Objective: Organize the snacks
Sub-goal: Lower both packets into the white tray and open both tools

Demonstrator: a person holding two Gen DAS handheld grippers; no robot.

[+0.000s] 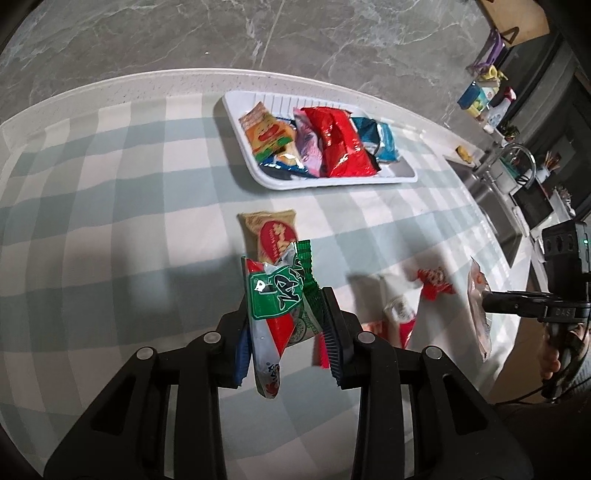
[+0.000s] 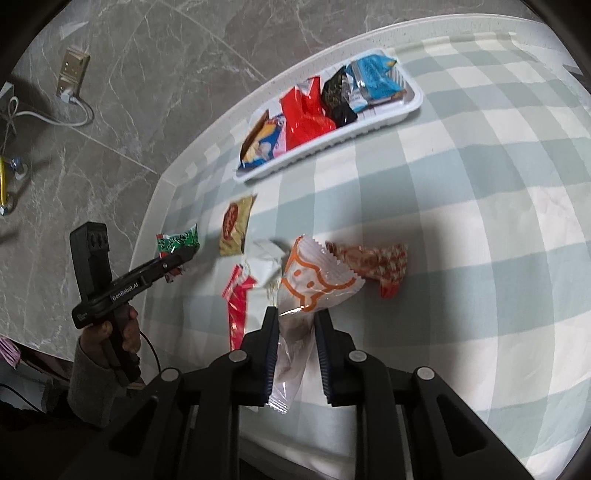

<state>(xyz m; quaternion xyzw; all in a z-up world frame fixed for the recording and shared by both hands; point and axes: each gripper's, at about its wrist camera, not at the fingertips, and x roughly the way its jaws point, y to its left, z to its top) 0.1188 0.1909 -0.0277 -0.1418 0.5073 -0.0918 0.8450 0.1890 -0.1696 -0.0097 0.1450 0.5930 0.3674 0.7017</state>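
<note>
Both grippers hold snack packets above the checked tablecloth (image 1: pixel 110 192).
The left gripper (image 1: pixel 286 314) clamps a green packet (image 1: pixel 280 295); the right gripper (image 2: pixel 295 332) pinches an orange-printed clear packet (image 2: pixel 314 284). Ahead lies a tan packet (image 1: pixel 271 232), then the white tray (image 1: pixel 369 181) of snacks; loose wrappers (image 2: pixel 258 273) lie between the tools.

place: home kitchen | evidence: stainless steel sink with curved chrome tap (image 1: pixel 517 155) at far right | grey marble-look tiled floor (image 1: pixel 295 33) | round table under pale green-and-white checked cloth (image 1: pixel 110 206) | beige wall socket with white plug (image 2: pixel 72 75)
</note>
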